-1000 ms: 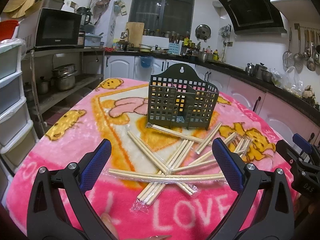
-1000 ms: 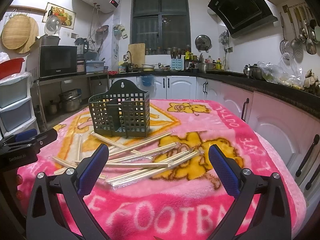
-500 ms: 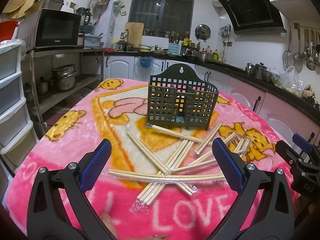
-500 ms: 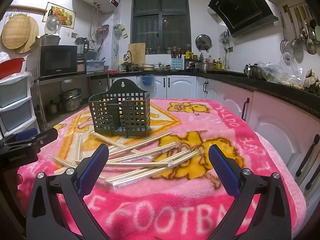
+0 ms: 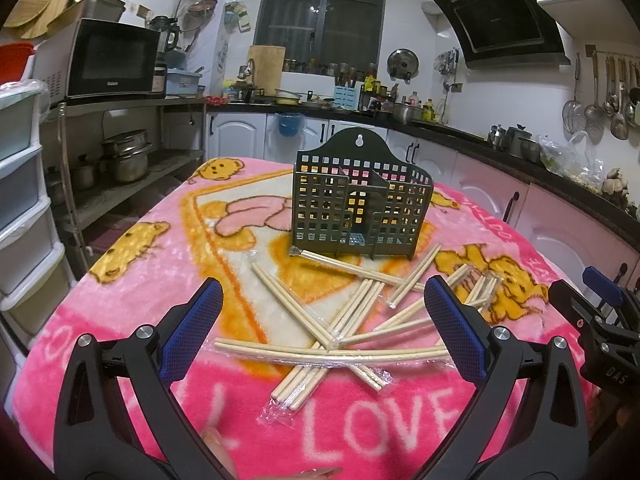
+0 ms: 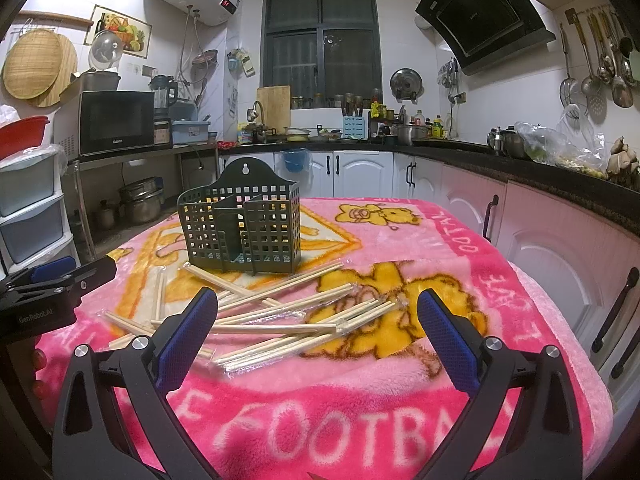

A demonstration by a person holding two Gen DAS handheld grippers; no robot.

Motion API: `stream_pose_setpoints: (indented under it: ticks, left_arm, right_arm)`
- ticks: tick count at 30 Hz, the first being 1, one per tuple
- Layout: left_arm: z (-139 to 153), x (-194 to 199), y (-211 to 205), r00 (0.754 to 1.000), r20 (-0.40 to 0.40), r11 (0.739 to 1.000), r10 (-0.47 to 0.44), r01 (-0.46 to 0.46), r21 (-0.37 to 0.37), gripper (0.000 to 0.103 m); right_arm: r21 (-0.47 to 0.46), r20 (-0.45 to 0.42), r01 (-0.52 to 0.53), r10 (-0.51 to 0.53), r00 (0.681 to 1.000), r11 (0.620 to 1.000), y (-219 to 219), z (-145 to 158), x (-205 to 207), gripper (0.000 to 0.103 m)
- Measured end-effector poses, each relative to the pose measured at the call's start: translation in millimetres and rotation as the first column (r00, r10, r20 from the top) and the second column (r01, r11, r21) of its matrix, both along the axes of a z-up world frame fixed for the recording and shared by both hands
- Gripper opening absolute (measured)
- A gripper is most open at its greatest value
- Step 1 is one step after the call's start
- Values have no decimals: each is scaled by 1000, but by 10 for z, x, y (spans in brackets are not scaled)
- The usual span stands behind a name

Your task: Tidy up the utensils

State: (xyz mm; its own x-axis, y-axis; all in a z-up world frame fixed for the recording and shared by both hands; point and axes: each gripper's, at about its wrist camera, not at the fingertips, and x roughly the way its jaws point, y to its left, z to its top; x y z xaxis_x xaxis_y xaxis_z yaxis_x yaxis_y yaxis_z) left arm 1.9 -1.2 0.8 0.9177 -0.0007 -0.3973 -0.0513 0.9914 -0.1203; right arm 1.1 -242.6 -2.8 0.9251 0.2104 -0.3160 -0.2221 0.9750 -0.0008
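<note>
Nothing has shifted over the last second: I hold the left gripper (image 5: 322, 320) and right gripper (image 6: 318, 318) with jaws wide and empty before the chopsticks (image 5: 340, 332), scattered in front of the empty holder (image 5: 360, 212), so sorting hasn't begun.

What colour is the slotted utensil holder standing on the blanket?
Dark green utensil holder; clearest in the left wrist view.
</note>
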Motion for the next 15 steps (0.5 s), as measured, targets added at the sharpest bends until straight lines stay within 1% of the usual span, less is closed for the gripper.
stream_pose_setpoints:
  ticks: [6, 9, 15]
  left_arm:
    - [-13, 6, 13, 1000, -1, 1000, 3, -3, -2, 93]
    - [-23, 33, -37, 1000, -9, 1000, -12, 12, -18, 93]
    - [-34, 92, -8, 1000, -30, 999, -4, 3, -33, 93]
  right_arm:
    - [0, -5, -1, 1, 1000, 1000, -3, -3, 5, 97]
    - [2, -8, -2, 2, 1000, 1000, -5, -4, 6, 97]
    - [-7, -18, -4, 4, 1000, 1000, 8, -9, 21, 97]
